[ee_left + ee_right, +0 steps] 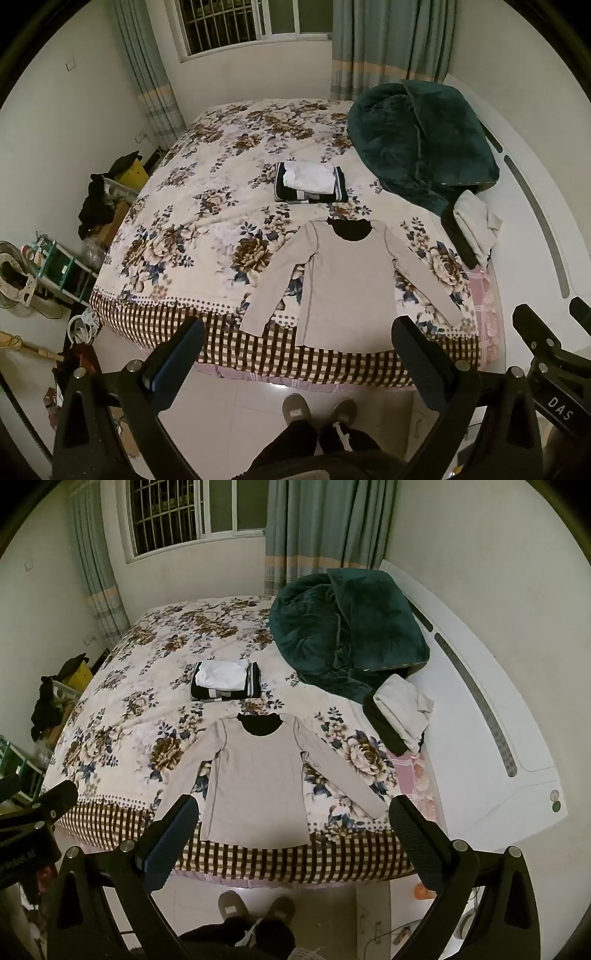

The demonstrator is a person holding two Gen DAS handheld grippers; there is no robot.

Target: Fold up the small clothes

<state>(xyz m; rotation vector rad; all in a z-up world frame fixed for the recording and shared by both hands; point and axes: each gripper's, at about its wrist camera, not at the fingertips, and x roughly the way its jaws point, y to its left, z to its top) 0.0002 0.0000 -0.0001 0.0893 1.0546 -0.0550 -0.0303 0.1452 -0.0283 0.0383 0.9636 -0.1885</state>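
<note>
A beige long-sleeved shirt (343,280) lies flat and spread on the floral bed cover (207,206), collar away from me, both sleeves angled outward, hem at the bed's near edge. It also shows in the right wrist view (258,775). My left gripper (297,332) is open and empty, held high above the near edge of the bed. My right gripper (293,812) is open and empty at about the same height. A stack of folded clothes (310,182) lies beyond the shirt's collar, also in the right wrist view (225,681).
A dark green blanket (421,140) is heaped at the bed's far right. A small pile of light and dark clothes (472,229) lies right of the shirt. A white headboard (480,709) runs along the right. Clutter (74,258) stands on the floor at left. My feet (317,410) are on the tiles.
</note>
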